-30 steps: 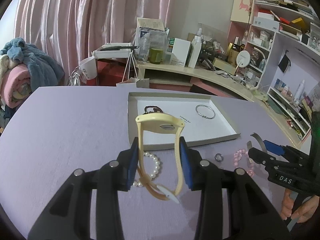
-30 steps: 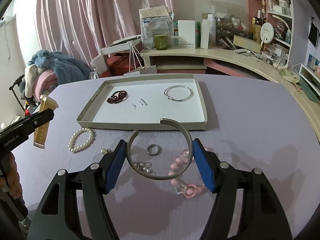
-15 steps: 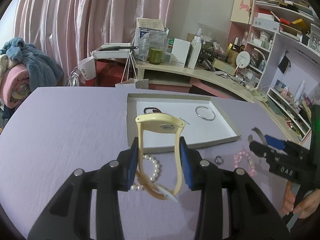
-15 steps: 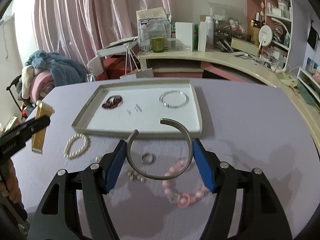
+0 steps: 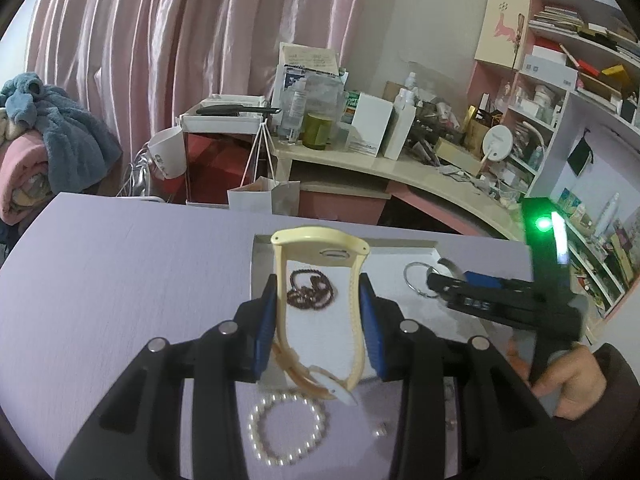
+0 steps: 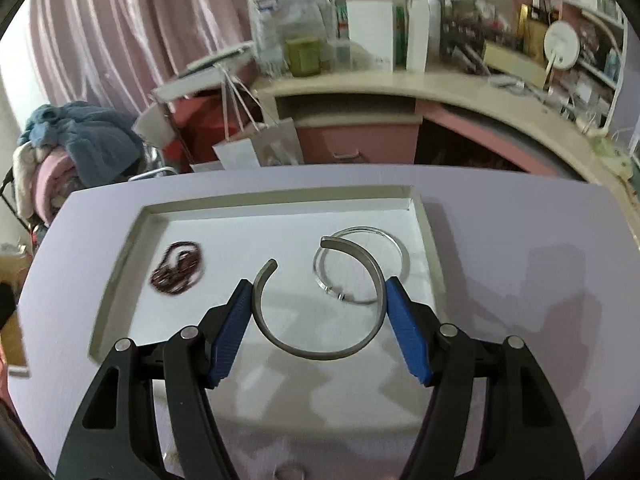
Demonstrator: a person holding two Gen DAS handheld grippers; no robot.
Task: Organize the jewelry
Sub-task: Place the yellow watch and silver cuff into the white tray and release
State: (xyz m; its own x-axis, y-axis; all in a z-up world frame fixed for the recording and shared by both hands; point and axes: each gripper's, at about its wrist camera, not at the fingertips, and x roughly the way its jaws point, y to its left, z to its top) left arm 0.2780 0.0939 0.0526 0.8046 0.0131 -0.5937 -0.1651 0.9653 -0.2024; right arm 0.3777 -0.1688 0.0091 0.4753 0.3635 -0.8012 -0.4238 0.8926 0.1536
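Observation:
My left gripper (image 5: 318, 308) is shut on a cream watch (image 5: 320, 238), its strap loop clamped between the blue pads above the near-left part of the shallow grey tray (image 5: 344, 242). My right gripper (image 6: 319, 292) is shut on a grey open cuff bangle (image 6: 320, 354), held over the white tray floor (image 6: 280, 196). In the tray lie a dark red bead bracelet (image 6: 178, 268) and a thin silver bangle (image 6: 400, 248). A pearl bracelet (image 5: 286, 428) rests on the purple table under the left gripper. The right gripper (image 5: 480, 296) also shows in the left wrist view.
A small ring (image 6: 290, 474) lies on the table (image 5: 120, 280) near the front edge. A person's hand (image 5: 568, 384) holds the right tool. Beyond the table stand a paper bag (image 6: 260, 148), a cluttered desk (image 6: 400, 76), shelves (image 5: 560, 92) and piled blankets (image 5: 44, 148).
Both grippers moved forward to the tray with their pieces. The cuff now hangs over the tray floor beside the silver bangle. The pearl bracelet and loose beads have slid below the grippers.

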